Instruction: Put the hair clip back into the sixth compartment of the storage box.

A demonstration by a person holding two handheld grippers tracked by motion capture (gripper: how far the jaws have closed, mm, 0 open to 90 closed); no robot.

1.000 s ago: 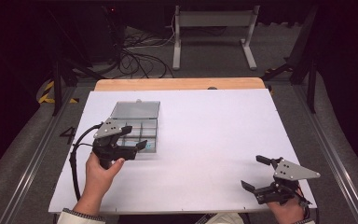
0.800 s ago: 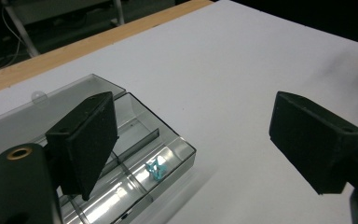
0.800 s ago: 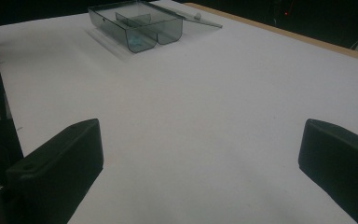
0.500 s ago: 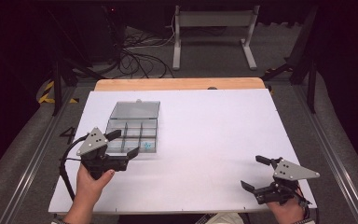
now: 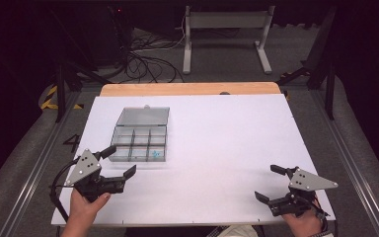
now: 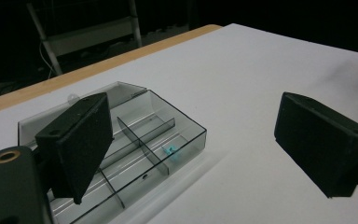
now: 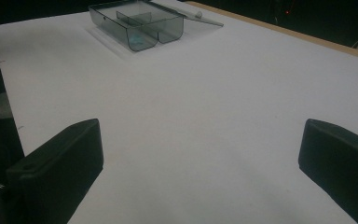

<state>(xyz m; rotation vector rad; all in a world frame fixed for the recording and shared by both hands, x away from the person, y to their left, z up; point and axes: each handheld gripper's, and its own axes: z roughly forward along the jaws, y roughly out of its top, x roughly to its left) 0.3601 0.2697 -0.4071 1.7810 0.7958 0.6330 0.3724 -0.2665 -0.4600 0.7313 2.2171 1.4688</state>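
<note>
A clear plastic compartment box [image 5: 140, 143] lies on the white table top [image 5: 227, 143], its lid [image 5: 144, 116] folded open behind it. A small cyan piece [image 5: 154, 154] rests in the front right compartment; in the left gripper view the cyan piece [image 6: 170, 150] sits near the box's [image 6: 135, 140] near corner. My left gripper [image 5: 120, 161] hovers just in front and left of the box. Its jaws have just been opening and stand open, with nothing between them [image 6: 193, 116]. My right gripper [image 5: 269, 182] stays open and empty at the front right [image 7: 203, 135].
A wooden strip [image 5: 192, 89] edges the table's far side. Beyond it stand a metal frame [image 5: 224, 34] and loose cables [image 5: 148, 59] on the floor. From the right gripper view the box [image 7: 137, 23] lies far off at the upper left.
My left gripper has drawn back from over the box toward the near left edge, uncovering the cyan piece in its compartment. The right gripper has stayed still.
</note>
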